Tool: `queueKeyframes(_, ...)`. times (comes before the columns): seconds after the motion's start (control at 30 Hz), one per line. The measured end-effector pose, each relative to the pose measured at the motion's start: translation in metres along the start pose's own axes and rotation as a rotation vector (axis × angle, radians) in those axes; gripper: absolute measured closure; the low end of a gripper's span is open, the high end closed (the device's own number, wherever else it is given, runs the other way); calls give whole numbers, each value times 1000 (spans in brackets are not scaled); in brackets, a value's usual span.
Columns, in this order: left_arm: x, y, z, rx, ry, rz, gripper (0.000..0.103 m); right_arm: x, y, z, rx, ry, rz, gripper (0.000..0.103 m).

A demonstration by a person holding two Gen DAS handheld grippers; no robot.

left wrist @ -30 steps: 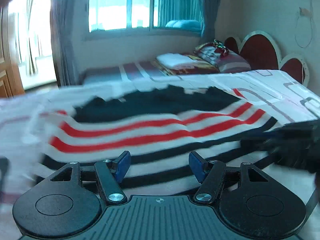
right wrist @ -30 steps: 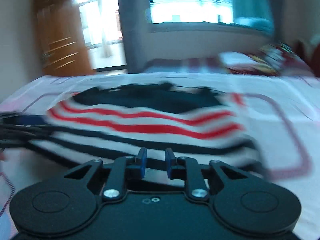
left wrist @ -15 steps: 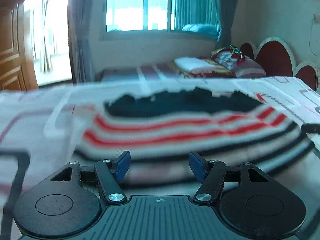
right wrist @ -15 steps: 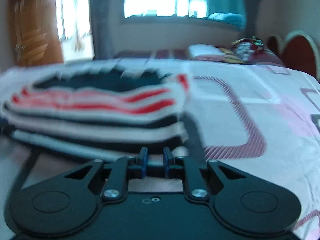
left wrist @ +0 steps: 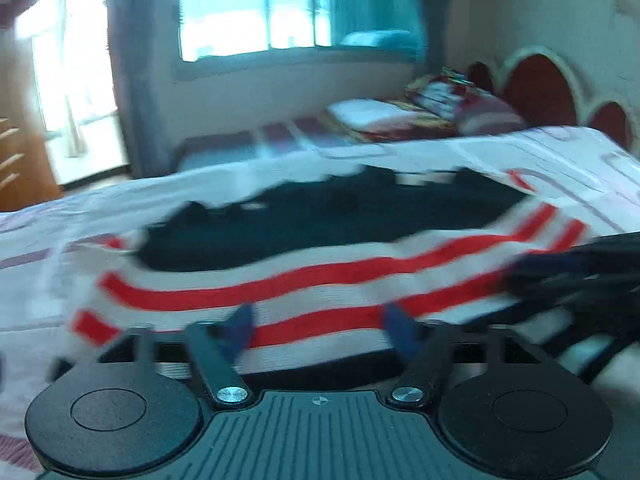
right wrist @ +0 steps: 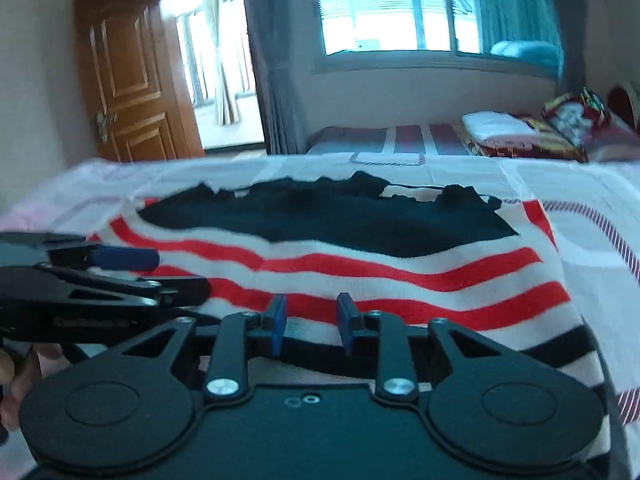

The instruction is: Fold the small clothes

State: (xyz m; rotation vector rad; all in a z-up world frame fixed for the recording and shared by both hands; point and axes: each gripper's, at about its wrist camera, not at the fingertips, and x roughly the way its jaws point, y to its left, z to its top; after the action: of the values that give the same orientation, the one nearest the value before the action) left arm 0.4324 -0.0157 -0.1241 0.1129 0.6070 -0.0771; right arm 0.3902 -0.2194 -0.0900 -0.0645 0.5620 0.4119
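Since half a second ago our right tongs (right wrist: 311,322) have parted, their blue pads now a clear gap apart where they were nearly together, and the striped garment (right wrist: 360,268) has swung back to lie straight ahead of them instead of off to their left. Our left tongs (left wrist: 322,326) keep the same wide spread as before, with nothing between the pads.

Both pairs sit low over the near hem of the garment, and its black and white bands run just under and beyond the tips. Past those come two red stripes, then a black panel at the far edge. The garment (left wrist: 320,276) lies spread on the pale bedsheet (right wrist: 592,196), which reaches out on every side of it.

From the right tongs, the left tongs (right wrist: 120,276) show just to their left, over the garment's side edge. Beyond the sheet, further ahead, stand a wooden door (right wrist: 128,80) and a window (right wrist: 400,8).
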Motion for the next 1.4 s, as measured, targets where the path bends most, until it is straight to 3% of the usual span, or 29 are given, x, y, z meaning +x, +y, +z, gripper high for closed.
queueKeyframes(0.07,-3,30,-9,-28,-3,83,11,-9,-22,0,7,-7,-111,77)
queueKeyframes(0.13,-3,62,-18,-91,16,86,6,-19,-64,-7,83,-10,-250,78)
queueKeyframes(0.17,-4,71,-20,-102,14,69,6,-25,-88,-11,145,-6,-237,91)
queueKeyframes(0.23,-1,66,-19,-66,14,78,6,-31,-108,-12,194,5,-185,94)
queueKeyframes(0.37,-4,57,-11,-61,7,105,7,-34,-91,-6,111,-4,-230,91)
queueKeyframes(0.43,-4,50,-14,-8,32,127,6,-48,-78,-4,94,-88,-225,79)
queueKeyframes(0.47,-2,53,-16,-20,44,118,4,-48,-74,-2,85,-84,-218,79)
queueKeyframes(0.53,1,60,-10,-62,76,99,3,-28,-78,-8,100,33,-222,78)
queueKeyframes(0.57,-3,61,-6,-59,82,101,3,-21,-79,-13,100,50,-225,78)
queueKeyframes(0.67,-32,66,-6,-59,26,112,3,-35,-77,-4,136,28,-210,78)
queueKeyframes(0.73,-61,84,-12,-147,-17,101,3,-53,-75,1,159,-27,-199,76)
queueKeyframes(0.83,-101,114,-36,-307,-40,93,3,-69,-69,0,165,-32,-185,74)
queueKeyframes(0.93,-116,135,-66,-536,7,61,8,-82,-59,-7,159,-22,-167,73)
queueKeyframes(1.0,-112,142,-83,-689,31,-19,19,-85,-48,-10,149,-16,-152,72)
queueKeyframes(1.1,-93,148,-101,-872,46,-93,25,-79,-33,-11,120,5,-137,70)
queueKeyframes(1.3,-61,156,-104,-1014,-39,-117,25,-75,-8,1,91,10,-91,69)
queueKeyframes(1.33,-55,160,-102,-1044,-45,-119,25,-72,-7,2,93,21,-71,77)
queueKeyframes(1.37,-50,164,-101,-1066,-51,-121,25,-68,-6,4,97,38,-54,92)
queueKeyframes(1.4,-44,167,-99,-1082,-57,-121,25,-65,-5,6,97,49,-49,95)
